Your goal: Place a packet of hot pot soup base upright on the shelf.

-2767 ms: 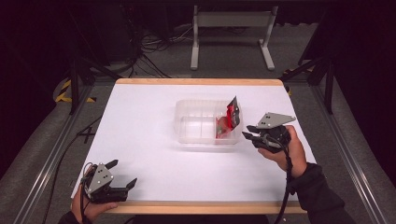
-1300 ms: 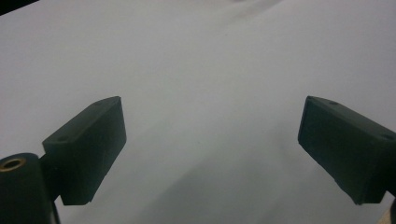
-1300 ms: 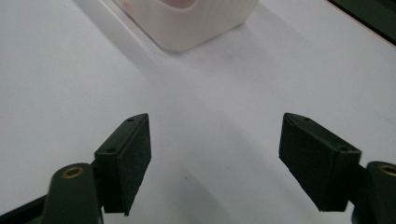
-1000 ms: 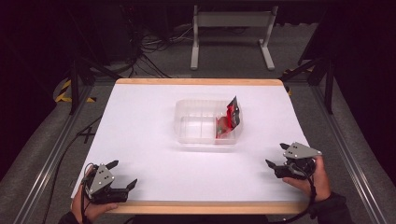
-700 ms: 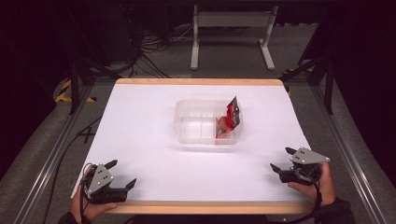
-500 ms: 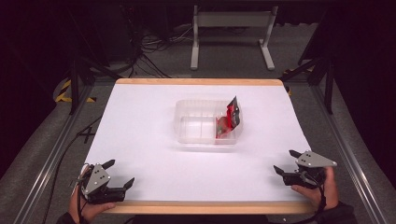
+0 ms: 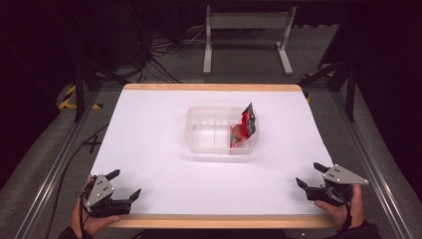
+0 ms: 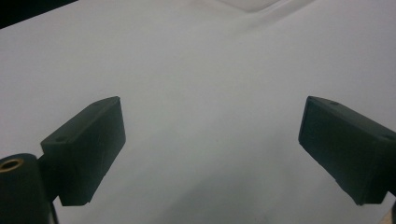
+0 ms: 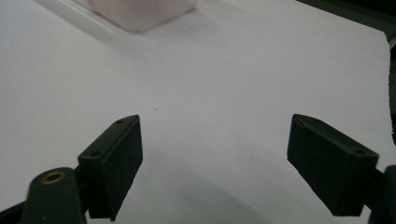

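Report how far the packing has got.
Done: a red packet stands in the right compartment of the clear tray. In hand: nothing; the left gripper and right gripper sit open at the table's near corners. Left: apparently nothing.

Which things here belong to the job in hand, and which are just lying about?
Part of the job:
- clear plastic container, mid-table
- red and black packet, standing in the container's right end
- left gripper and right gripper, both open, empty, at the table's near edge

Just lying about:
- white metal stand beyond the table
- cables on the floor
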### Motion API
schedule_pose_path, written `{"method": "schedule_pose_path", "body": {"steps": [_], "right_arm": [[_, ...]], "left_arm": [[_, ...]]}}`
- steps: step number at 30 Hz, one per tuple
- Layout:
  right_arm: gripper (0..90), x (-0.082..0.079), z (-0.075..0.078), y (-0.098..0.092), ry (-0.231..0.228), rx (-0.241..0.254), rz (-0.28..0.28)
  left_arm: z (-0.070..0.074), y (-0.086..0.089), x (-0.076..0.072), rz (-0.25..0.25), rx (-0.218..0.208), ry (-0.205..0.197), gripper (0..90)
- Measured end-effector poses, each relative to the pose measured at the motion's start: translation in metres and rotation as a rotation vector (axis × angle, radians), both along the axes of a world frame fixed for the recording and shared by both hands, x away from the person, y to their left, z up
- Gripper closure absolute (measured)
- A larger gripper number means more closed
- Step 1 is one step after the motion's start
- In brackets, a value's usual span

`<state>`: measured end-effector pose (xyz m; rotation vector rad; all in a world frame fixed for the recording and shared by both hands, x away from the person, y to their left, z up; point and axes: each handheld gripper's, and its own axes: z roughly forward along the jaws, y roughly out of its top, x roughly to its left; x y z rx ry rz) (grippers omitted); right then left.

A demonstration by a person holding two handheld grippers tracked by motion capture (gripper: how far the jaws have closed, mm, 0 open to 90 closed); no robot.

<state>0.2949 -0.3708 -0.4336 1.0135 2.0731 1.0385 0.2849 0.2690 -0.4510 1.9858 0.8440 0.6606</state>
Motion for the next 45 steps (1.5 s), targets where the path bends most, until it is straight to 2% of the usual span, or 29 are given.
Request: {"method": "schedule_pose_path", "body": {"steps": [10, 13, 18, 30, 45], "right_arm": [[18.9, -0.008, -0.004, -0.006, -0.011, 0.034, -0.022], [18.9, -0.009, -0.003, -0.007, -0.022, 0.042, -0.031], [18.9, -0.011, -0.002, -0.007, -0.036, 0.038, -0.043], [18.7, -0.011, -0.001, -0.007, -0.042, 0.041, -0.034], [18.7, -0.011, 0.0, -0.004, -0.053, 0.016, -0.046]], "left_arm": [[0.0, 0.005, 0.002, 0.006, -0.028, 0.001, 7.6], [0.0, 0.004, 0.003, 0.0, -0.023, 0.004, 7.6], [-0.001, 0.003, 0.004, -0.002, -0.021, 0.006, 7.5], [-0.001, 0.003, 0.004, -0.004, -0.017, 0.004, 7.6], [0.0, 0.001, 0.004, -0.008, -0.016, 0.005, 7.6]]}}
